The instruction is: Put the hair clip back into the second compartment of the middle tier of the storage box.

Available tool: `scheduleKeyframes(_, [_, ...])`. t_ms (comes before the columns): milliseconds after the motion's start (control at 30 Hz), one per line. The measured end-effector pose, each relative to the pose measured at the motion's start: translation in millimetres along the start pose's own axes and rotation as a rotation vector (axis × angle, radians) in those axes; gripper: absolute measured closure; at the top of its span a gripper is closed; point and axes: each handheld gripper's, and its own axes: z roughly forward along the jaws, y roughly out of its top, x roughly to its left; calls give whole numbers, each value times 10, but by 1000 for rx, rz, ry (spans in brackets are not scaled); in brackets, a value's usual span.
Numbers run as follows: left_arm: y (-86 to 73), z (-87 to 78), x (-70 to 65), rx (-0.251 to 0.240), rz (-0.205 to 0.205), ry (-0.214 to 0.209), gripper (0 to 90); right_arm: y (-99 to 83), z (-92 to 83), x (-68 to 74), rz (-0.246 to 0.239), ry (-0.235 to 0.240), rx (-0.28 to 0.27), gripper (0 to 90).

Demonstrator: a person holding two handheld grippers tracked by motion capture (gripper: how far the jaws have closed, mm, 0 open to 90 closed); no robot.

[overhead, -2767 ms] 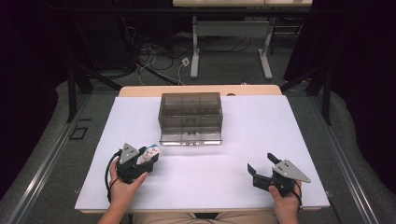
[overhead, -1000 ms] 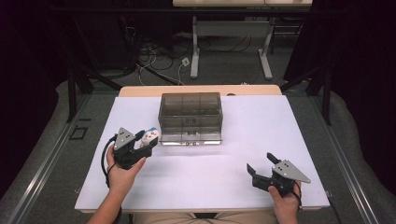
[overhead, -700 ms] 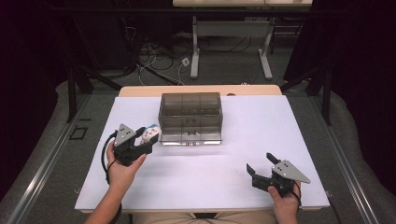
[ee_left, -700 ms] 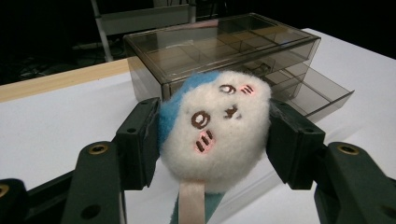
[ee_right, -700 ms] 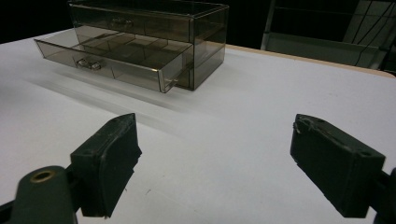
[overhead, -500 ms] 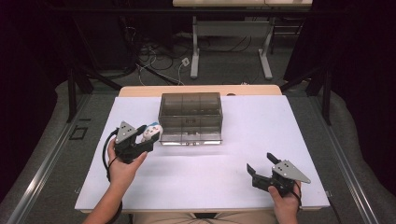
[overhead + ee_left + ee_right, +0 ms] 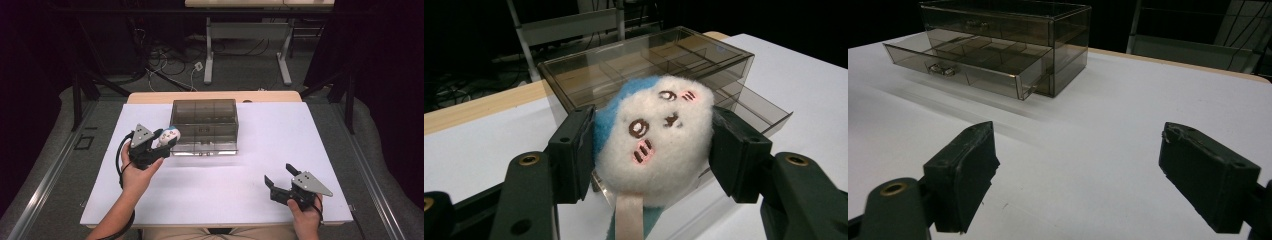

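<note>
Left claw [image 7: 649,150] squeezes fluffy round plush [image 7: 654,140]; right claw [image 7: 1093,180] gapes, seemingly empty.

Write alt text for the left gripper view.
The left hand-held gripper clamps a round white-and-blue plush toy with an embroidered face. Behind it, a smoky clear drawer box stands on the white table, its lower drawer pulled open.

Lab-like recording space: dark curtains [image 7: 30,75], floor cables [image 7: 165,60], white-covered table [image 7: 280,150].
</note>
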Motion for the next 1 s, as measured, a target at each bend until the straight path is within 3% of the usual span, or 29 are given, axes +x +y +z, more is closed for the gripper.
scheduleKeyframes(1000, [198,270,-203,17,51,-44,402,0,-1,-9,-1,9,-5,148])
